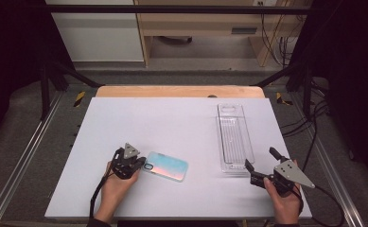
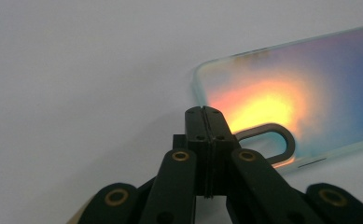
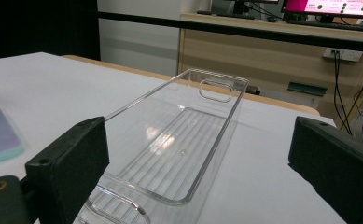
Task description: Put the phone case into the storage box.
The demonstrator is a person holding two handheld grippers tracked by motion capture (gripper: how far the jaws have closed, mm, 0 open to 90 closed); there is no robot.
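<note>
Iridescent phone case lies flat on the tabletop, its camera-cutout end just ahead of the left gripper, whose jaws are pressed together on nothing. The right gripper stands wide open and empty, with the clear tray just ahead. The work looks barely begun; next, the left jaws must open to take the case's edge.

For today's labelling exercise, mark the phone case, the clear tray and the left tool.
phone case (image 1: 166, 166), high view, middle of its iridescent back
clear tray (image 1: 235, 137), high view, ribbed floor
left tool (image 2: 204, 112), left gripper view, tips of its closed jaws
</note>
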